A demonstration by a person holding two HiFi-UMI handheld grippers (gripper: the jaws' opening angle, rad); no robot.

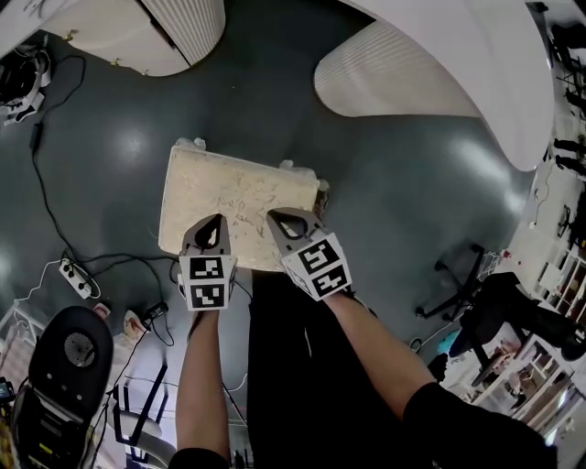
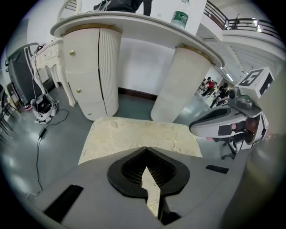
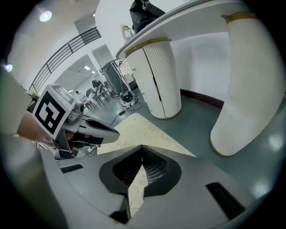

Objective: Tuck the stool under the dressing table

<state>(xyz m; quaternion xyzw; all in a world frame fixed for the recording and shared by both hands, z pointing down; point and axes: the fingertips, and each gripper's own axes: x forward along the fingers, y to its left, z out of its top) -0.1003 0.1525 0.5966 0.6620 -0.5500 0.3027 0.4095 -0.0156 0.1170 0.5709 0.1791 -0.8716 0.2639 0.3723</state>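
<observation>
On the glossy grey floor point(image 1: 119, 156) stands the stool point(image 1: 229, 197), a low rectangular piece with rounded corners; its cream seat point(image 2: 134, 134) has a rough, crinkled surface. It stands apart from the dressing table point(image 2: 134, 20). Beyond the stool's far left corner rises one white pedestal point(image 1: 183, 27), rounded and finely ribbed with small gold knobs, and beyond its far right corner a second ribbed pedestal point(image 1: 394, 78), with an open gap between them. A smooth white curved worktop point(image 1: 476, 73) spans both, and a clear bottle point(image 2: 181, 18) stands on it.

At the stool's near edge, the left gripper point(image 1: 217, 222) and the right gripper point(image 1: 279, 218) sit side by side, both grey and spade-shaped, each with its jaws pressed together and nothing between them. Their tips lie over the seat's near edge; whether they press on it cannot be told. Left of the stool, a black cable point(image 1: 41, 174) trails to a white power strip point(image 1: 75, 278).
</observation>
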